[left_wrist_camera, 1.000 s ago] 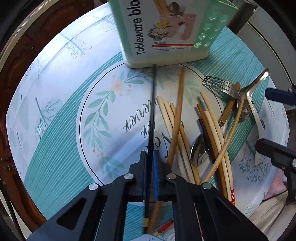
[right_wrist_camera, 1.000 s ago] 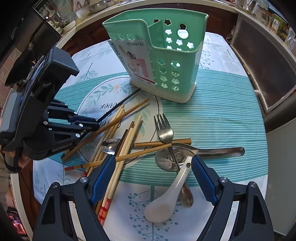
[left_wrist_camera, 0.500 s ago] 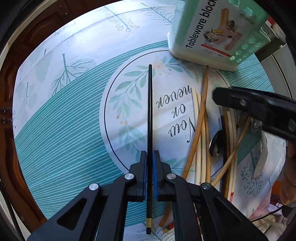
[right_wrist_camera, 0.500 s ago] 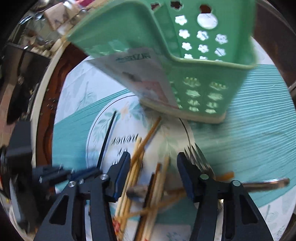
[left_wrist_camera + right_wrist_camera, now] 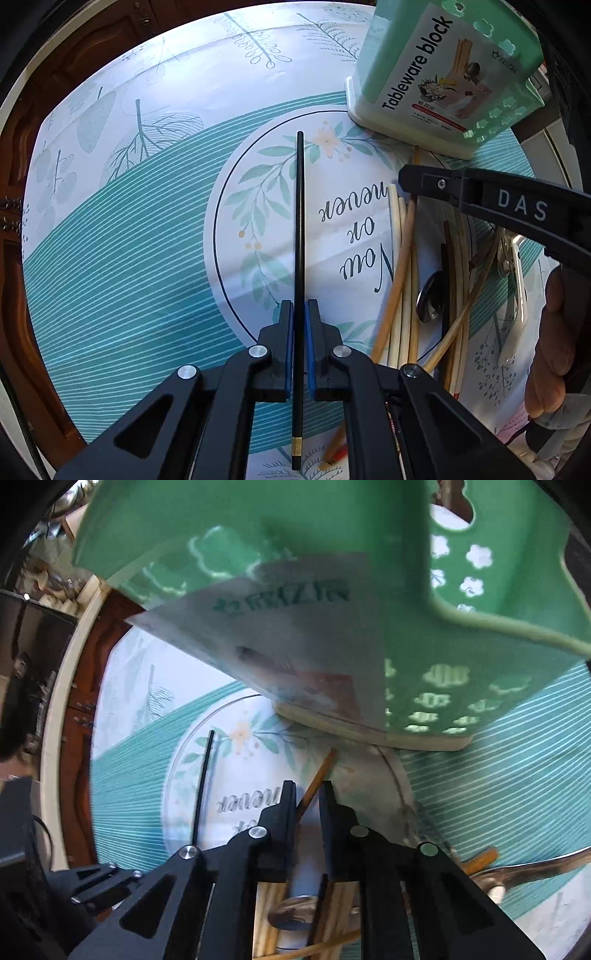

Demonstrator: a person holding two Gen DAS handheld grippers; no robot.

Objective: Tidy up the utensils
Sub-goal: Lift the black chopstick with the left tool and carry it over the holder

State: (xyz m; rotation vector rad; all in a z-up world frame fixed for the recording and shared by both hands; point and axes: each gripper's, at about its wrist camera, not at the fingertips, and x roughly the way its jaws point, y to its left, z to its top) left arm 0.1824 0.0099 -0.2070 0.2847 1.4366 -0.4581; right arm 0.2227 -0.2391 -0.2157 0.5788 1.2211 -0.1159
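Observation:
My left gripper (image 5: 299, 306) points down at the table and is shut on a black chopstick (image 5: 300, 221), which sticks out past both ends of its fingers. The same black chopstick (image 5: 203, 782) appears at the left of the right wrist view. My right gripper (image 5: 308, 784) is low over the utensil pile with its jaws closing to a narrow gap; a brown chopstick (image 5: 321, 771) runs slantwise between them near its tip. One right gripper finger (image 5: 424, 182) crosses that brown chopstick (image 5: 402, 258) in the left wrist view. The green utensil holder (image 5: 443, 74) stands just beyond.
Several pale and brown chopsticks (image 5: 397, 314), a metal spoon (image 5: 430, 299) and other metal cutlery (image 5: 515, 266) lie heaped right of the printed circle. The holder (image 5: 332, 590) looms close over the right gripper. A person's hand (image 5: 554, 332) is at the right edge.
The right gripper moved forward and down toward the holder's base, and its jaws went from wide to nearly closed around the brown chopstick. The left gripper carried the black chopstick leftward, away from the holder.

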